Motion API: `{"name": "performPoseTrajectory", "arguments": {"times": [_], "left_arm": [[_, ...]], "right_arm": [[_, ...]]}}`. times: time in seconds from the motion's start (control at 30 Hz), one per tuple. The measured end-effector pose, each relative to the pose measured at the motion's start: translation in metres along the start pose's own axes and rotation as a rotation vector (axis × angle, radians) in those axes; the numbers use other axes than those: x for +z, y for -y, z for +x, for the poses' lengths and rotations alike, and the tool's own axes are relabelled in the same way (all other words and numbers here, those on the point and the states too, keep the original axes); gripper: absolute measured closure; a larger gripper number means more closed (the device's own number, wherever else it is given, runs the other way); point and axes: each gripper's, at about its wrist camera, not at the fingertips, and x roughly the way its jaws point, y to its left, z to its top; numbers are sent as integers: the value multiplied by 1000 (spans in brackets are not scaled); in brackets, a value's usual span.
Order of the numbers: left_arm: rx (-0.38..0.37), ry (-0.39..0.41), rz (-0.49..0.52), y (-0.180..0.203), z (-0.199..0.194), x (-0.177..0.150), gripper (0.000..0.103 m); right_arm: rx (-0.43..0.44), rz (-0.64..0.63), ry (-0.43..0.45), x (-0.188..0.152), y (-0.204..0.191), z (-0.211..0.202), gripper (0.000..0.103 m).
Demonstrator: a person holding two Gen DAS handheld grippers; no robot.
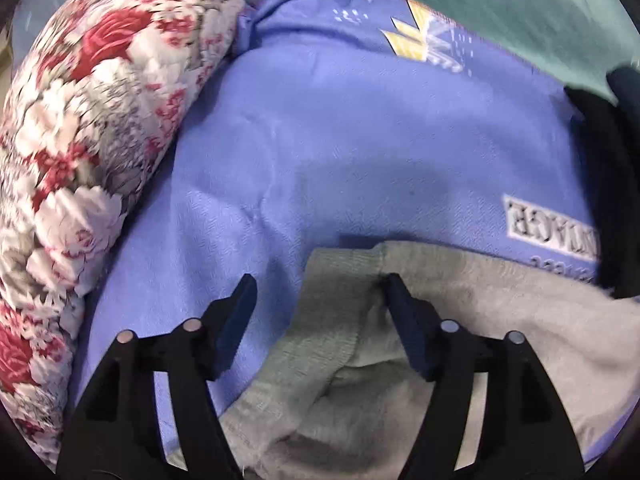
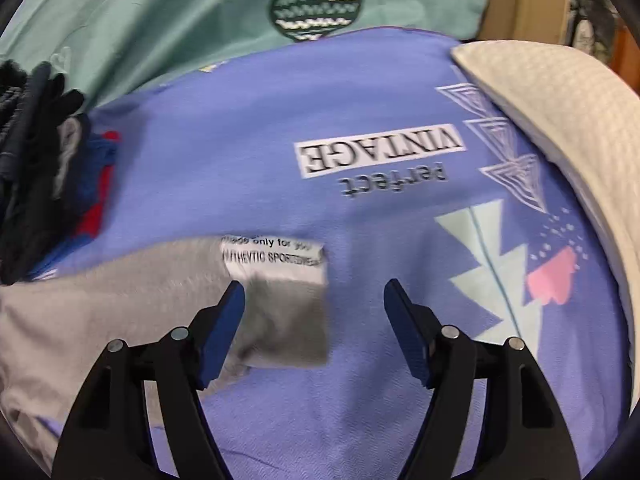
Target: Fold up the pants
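We saw both grippers, left gripper [image 1: 318, 280] and right gripper [image 2: 314, 286], released over the gray pants [image 1: 460, 320] on the purple sheet [image 1: 360, 140]. Only the right view showed the pants' label [image 2: 276, 256]; only the left, the floral pillow [image 1: 100, 120] bounding that side.

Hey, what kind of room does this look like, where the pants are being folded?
Probably a bedroom: grey pants lie on a purple printed bedsheet, with a floral quilt rolled beside it and a white pillow at the other edge.
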Motion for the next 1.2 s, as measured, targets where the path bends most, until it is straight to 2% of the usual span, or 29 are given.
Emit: {"name": "performPoseTrajectory", "arguments": {"times": [0.07, 0.1, 0.17, 0.3, 0.43, 0.53, 0.67, 0.83, 0.87, 0.9, 1.0, 1.03, 1.07, 1.1, 1.2], "left_arm": [[-54, 49, -33, -14, -25, -2, 13], [-71, 75, -47, -23, -41, -5, 12], [-119, 112, -72, -41, -73, -21, 12], [-147, 90, -85, -64, -114, -80, 12], [-178, 15, -115, -89, -120, -150, 12], [-197, -49, -179, -107, -112, -191, 12], [-188, -89, -274, -128, -96, -214, 12], [-200, -76, -273, -119, -80, -208, 12], [-198, -75, -271, -115, -74, -202, 12], [-194, -68, -269, -112, -69, -195, 12], [-191, -47, -281, -107, -58, -181, 12], [-203, -40, -288, -107, -55, -177, 13], [-214, -33, -290, -105, -53, -173, 23], [-236, -32, -292, -104, -51, -171, 46], [-252, -15, -270, -92, -59, -166, 76]], "right_arm": [[47, -17, 18, -16, 4, -23, 26], [48, -37, 29, -25, 5, -35, 18], [78, -69, 43, -49, 10, -61, 12], [221, -93, -25, -119, 28, -100, 11], [402, 20, -152, -190, 45, -110, 11], [524, 78, -181, -224, 43, -121, 11], [555, 40, -207, -237, 20, -122, 11], [555, -13, -213, -241, -11, -116, 12], [563, -24, -226, -241, -17, -115, 20], [561, -39, -237, -241, -23, -114, 36], [516, -71, -217, -242, -25, -115, 73], [532, -55, -209, -241, -21, -116, 80], [556, -35, -201, -240, -16, -118, 84], [582, -17, -182, -239, -11, -122, 86], [621, 1, -135, -235, -4, -132, 88]]}}
